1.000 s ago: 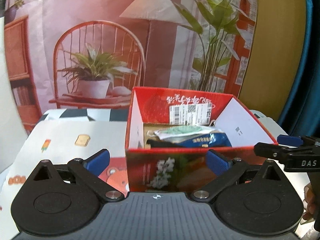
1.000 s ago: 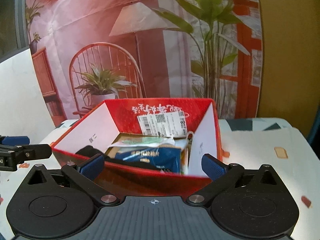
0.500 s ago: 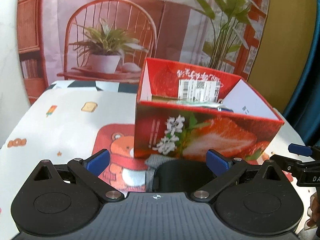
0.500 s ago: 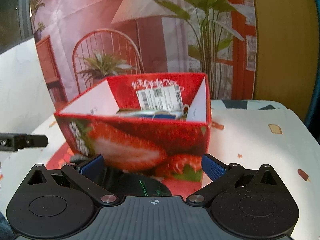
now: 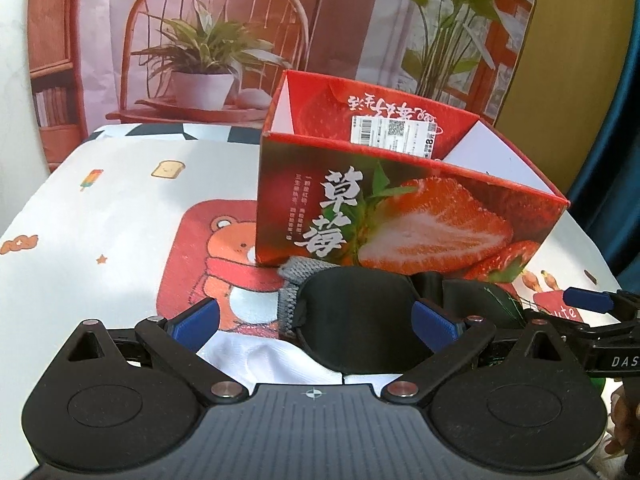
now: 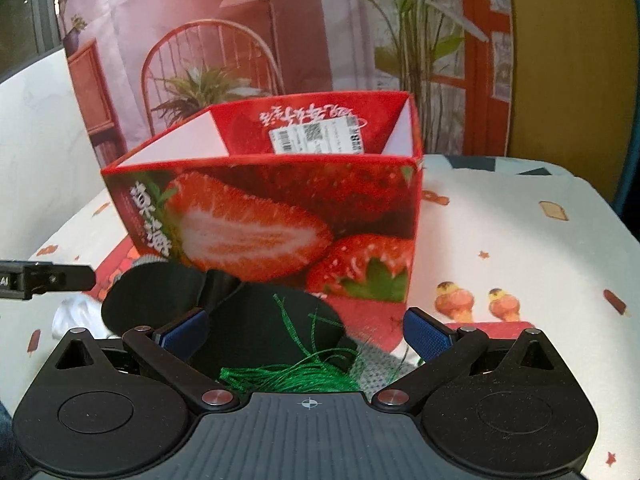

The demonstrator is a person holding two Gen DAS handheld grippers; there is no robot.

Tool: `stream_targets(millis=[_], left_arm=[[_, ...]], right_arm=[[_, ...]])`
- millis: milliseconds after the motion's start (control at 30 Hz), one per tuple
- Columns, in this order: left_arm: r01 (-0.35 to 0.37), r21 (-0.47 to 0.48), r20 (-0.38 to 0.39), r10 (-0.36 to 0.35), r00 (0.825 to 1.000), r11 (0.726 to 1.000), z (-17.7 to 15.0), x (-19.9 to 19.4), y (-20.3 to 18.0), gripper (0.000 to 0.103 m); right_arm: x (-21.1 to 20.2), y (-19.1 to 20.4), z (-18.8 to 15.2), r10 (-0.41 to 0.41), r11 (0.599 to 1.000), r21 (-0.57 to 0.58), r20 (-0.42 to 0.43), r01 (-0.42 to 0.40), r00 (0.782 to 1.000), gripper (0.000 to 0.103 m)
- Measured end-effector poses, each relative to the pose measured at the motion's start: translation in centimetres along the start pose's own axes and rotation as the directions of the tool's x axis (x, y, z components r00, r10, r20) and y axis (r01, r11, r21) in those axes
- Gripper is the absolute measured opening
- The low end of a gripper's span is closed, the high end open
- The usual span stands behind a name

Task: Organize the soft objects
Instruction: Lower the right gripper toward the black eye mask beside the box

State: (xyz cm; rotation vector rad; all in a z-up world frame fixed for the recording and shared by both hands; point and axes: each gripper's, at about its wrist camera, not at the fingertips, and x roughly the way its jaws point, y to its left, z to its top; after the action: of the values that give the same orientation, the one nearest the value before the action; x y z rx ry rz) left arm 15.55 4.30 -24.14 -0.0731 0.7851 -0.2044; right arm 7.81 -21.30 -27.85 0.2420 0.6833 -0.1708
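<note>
Soft objects lie heaped on the table (image 5: 100, 200) against the strawberry box (image 5: 400, 216): a black eye mask (image 5: 356, 320), white cloth (image 5: 272, 364), green thread (image 6: 288, 376). A second ago both views looked down into the box; now both sit low. The left claw (image 5: 316, 318) and right claw (image 6: 306, 330), both wide and empty, seem poised for another pick.

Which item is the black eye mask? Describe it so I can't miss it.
Find the tall red strawberry-printed box on the cartoon tablecloth. Right at its near base lies the black padded eye mask: two smooth oval lobes, unlike the grey knitted piece and white cloth beside it.
</note>
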Motion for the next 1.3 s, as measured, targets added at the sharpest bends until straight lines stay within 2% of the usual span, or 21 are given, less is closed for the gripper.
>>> stream_targets(millis=[167, 267, 367, 433, 500, 667, 767, 1000, 1300], left_arm=[[0.000, -0.024, -0.008, 0.000, 1.000, 1.000, -0.2, 0.3, 0.5, 0.101], [-0.004, -0.035, -0.004, 0.004, 1.000, 0.999, -0.1, 0.5, 0.9, 0.096], [-0.001, -0.031, -0.002, 0.001, 1.000, 1.000, 0.1, 0.6, 0.8, 0.085], [0.013, -0.024, -0.004, -0.013, 1.000, 1.000, 0.3, 0.8, 0.7, 0.074], [0.024, -0.018, -0.012, -0.024, 1.000, 1.000, 0.4, 1.2, 0.6, 0.068], [0.031, -0.001, -0.027, -0.031, 0.999, 1.000, 0.3, 1.9, 0.1, 0.068], [0.033, 0.000, -0.041, -0.033, 0.999, 0.999, 0.1, 2.2, 0.0, 0.068], [0.047, -0.024, -0.065, -0.048, 0.997, 0.999, -0.1, 3.0, 0.7, 0.069], [0.092, -0.084, -0.114, -0.101, 0.988, 0.992, 0.2, 5.4, 1.6, 0.071]], right_arm=[[0.3, -0.3, -0.2, 0.014, 1.000, 0.013, -0.014, -0.014, 1.000, 0.095], [0.3, -0.4, -0.1, 0.021, 1.000, 0.018, -0.009, -0.021, 1.000, 0.090], [0.3, -0.1, -0.1, 0.038, 0.999, 0.010, -0.010, -0.038, 0.999, 0.086], [0.4, 0.2, -0.1, 0.052, 0.999, 0.003, -0.014, -0.052, 0.999, 0.081], [0.5, 0.6, -0.1, 0.079, 0.997, -0.002, -0.019, -0.079, 0.997, 0.075], [1.4, 2.0, -0.4, 0.127, 0.991, -0.030, -0.066, -0.129, 0.990, 0.073], [2.0, 1.9, -0.8, 0.104, 0.994, -0.021, -0.096, -0.106, 0.990, 0.073], [2.1, -0.1, -1.0, 0.013, 0.999, 0.038, -0.092, -0.010, 0.996, 0.073], [3.4, -0.7, -0.8, 0.050, 0.995, 0.091, -0.138, -0.038, 0.989, 0.075]])
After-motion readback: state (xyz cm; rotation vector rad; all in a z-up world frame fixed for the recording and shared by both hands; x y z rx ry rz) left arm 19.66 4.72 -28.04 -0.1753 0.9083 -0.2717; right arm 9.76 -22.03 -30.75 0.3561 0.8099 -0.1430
